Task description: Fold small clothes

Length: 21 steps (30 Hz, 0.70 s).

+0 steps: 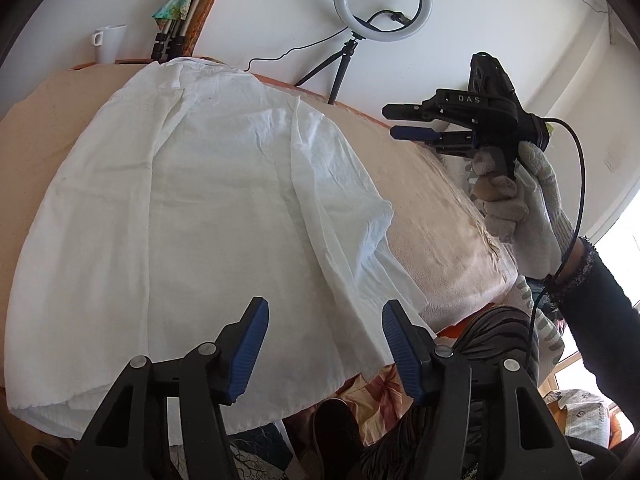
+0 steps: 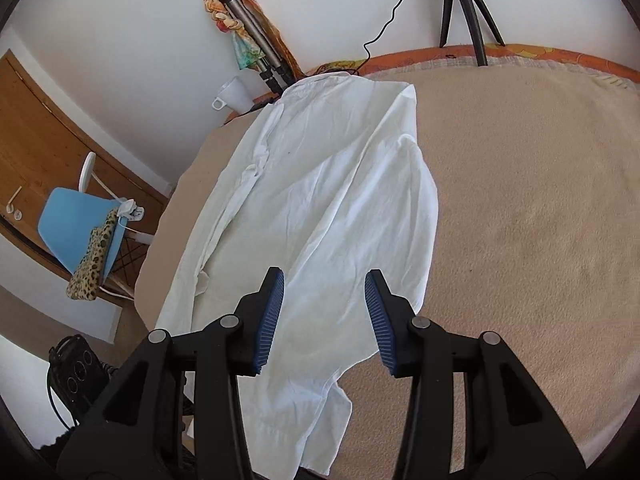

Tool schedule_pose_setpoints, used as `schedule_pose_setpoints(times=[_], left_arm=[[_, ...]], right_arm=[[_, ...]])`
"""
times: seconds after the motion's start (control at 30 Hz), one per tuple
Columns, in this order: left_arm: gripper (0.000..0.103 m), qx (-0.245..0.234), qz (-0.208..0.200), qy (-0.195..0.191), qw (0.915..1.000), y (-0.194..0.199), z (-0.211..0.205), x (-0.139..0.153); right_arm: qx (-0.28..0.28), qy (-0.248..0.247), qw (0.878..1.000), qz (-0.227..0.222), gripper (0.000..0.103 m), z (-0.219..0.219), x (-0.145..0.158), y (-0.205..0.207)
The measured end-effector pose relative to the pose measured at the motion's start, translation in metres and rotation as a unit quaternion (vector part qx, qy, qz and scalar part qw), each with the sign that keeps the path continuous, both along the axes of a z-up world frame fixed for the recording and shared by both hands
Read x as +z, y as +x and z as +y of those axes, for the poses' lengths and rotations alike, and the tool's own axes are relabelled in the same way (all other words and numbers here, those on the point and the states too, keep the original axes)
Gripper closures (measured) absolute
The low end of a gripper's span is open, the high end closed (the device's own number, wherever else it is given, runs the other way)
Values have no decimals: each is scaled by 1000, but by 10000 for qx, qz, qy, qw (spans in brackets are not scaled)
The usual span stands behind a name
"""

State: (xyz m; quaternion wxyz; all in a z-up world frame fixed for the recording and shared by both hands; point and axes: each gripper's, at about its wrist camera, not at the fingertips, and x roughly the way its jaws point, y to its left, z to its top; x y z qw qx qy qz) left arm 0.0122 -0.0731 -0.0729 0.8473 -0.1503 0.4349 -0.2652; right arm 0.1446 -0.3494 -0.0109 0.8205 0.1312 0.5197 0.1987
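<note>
A white shirt (image 1: 200, 216) lies spread flat on a beige blanket (image 2: 520, 220) that covers the table, its collar toward the far wall and one sleeve folded in over the body. Along the far edge stand a white mug (image 1: 110, 43), a ring light (image 1: 383, 0) on a small tripod with its cable trailing down, and a folded tripod (image 2: 260, 52) wrapped in a colourful scarf, leaning on the wall; none of these touch the shirt. Whether the mug holds anything cannot be told. Off the table's side a blue chair (image 2: 76, 228) carries a leopard-print cloth. The left gripper (image 1: 325, 344) hovers over the shirt's near hem, its jaws apart and holding nothing. The right gripper (image 2: 325, 320) hangs above the folded sleeve, jaws likewise apart and empty; in the left wrist view it sits off to the side in a gloved right hand (image 1: 532, 216). The shirt's hem runs under the gripper bodies and is partly hidden
</note>
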Motion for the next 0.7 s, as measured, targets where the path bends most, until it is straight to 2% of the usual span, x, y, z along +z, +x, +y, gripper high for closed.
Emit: schedule_pose_setpoints(times=[0.07,0.13,0.23,0.5,0.7], left_arm=[[57,-17,67,33,10000,2,-2,-5],[63,-36,105,81,9999,3,-3,-8],[64,-58,149,106,9998,4,-5,-12],[64,-117,95,254,9996,6,-11,-13],[77,-316,119,324,9989,7,-17,-20]], right_arm=[[30,-207,9998,1,58,4,2,26],[-19,-164,9998,104,58,5,1,52],[-32,-137,9996,262,58,16,-3,87],[-424,-1306,9887,597,58,52,-42,167],[-546,-1990,9743,907,58,59,-75,198]])
